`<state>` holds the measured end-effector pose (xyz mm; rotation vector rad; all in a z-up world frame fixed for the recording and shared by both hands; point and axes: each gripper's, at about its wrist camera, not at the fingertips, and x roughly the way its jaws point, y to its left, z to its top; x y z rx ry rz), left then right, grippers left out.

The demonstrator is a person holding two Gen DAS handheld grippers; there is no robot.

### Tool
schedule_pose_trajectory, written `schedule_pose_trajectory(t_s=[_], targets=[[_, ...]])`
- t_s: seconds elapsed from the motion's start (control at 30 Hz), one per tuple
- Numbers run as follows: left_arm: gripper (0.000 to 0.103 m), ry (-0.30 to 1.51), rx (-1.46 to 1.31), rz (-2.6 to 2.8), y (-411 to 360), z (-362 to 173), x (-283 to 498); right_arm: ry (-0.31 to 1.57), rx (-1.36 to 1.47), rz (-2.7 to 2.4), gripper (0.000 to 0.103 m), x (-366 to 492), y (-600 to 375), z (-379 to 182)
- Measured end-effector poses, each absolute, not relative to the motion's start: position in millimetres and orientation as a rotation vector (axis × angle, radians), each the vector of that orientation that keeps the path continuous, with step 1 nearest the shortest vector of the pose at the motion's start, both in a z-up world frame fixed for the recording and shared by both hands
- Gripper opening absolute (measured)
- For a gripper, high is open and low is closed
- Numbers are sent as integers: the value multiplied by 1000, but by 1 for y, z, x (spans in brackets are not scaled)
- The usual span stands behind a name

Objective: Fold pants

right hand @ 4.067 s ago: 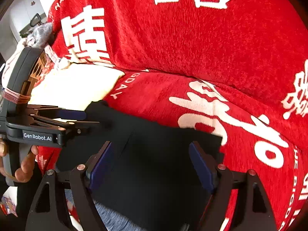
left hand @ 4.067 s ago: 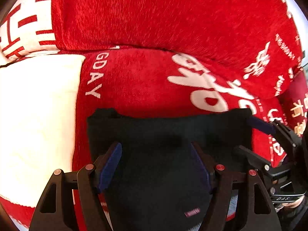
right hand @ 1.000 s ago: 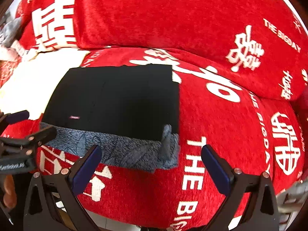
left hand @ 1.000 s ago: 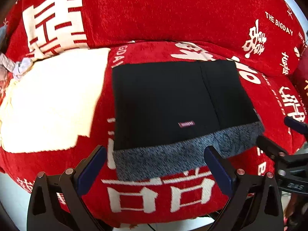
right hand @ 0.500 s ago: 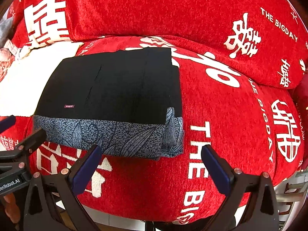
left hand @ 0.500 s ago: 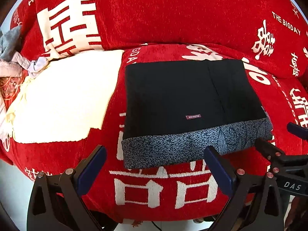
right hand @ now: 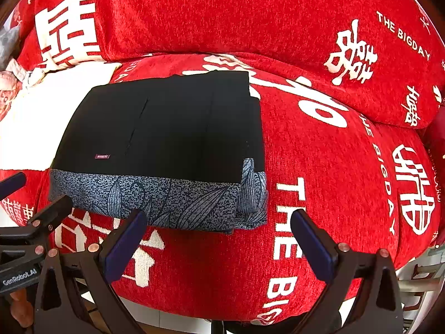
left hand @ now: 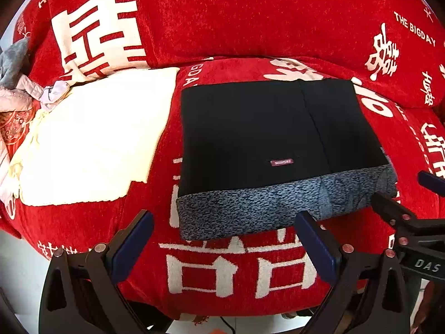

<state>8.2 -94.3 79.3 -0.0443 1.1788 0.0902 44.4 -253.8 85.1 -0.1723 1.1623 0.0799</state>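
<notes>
Folded pants [left hand: 256, 136] on the seat of a red sofa [left hand: 250, 267] — your two wrist views. The pants form a neat black rectangle with a grey leaf-patterned band [right hand: 155, 197] along the near edge and a small label [left hand: 281, 162] just above that band. In the right wrist view the right-hand edge shows stacked layers, with a patterned fold [right hand: 251, 192] turned up at the near corner. The bundle lies flat on the seat cushion, in front of the back cushion [left hand: 250, 14], which carries large white characters and the words "THE BIGDAY".

To the left of the pants, just beside them, a cream cloth [left hand: 91, 142] covers part of the seat; beyond it, at the far left edge, lies a heap of grey and pink fabric [left hand: 16, 83].

Your left gripper [left hand: 224, 243] hovers in front of the near edge of the pants, its fingers [left hand: 133, 246] spread wide and holding nothing. Your right gripper [right hand: 218, 240] sits likewise in front of the bundle's near right corner, fingers [right hand: 313, 247] released and apart from the cloth. Each gripper shows at the edge of the other's view — neither touches the pants.
</notes>
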Motion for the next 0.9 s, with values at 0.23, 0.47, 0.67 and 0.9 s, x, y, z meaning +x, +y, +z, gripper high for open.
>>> schedule_pose_trajectory(t_s=[0.23, 0.47, 0.67, 0.9], targets=[[101, 1185, -51, 84, -92, 77, 8, 1162, -173, 88, 103, 44, -254, 85], [101, 1173, -83, 70, -91, 79, 7, 1164, -176, 91, 103, 45, -252, 85], [101, 1141, -108, 80, -90, 83, 5, 1163, -176, 90, 103, 45, -253, 85], [101, 1135, -103, 95, -92, 82, 4, 1163, -175, 92, 103, 45, -252, 85]])
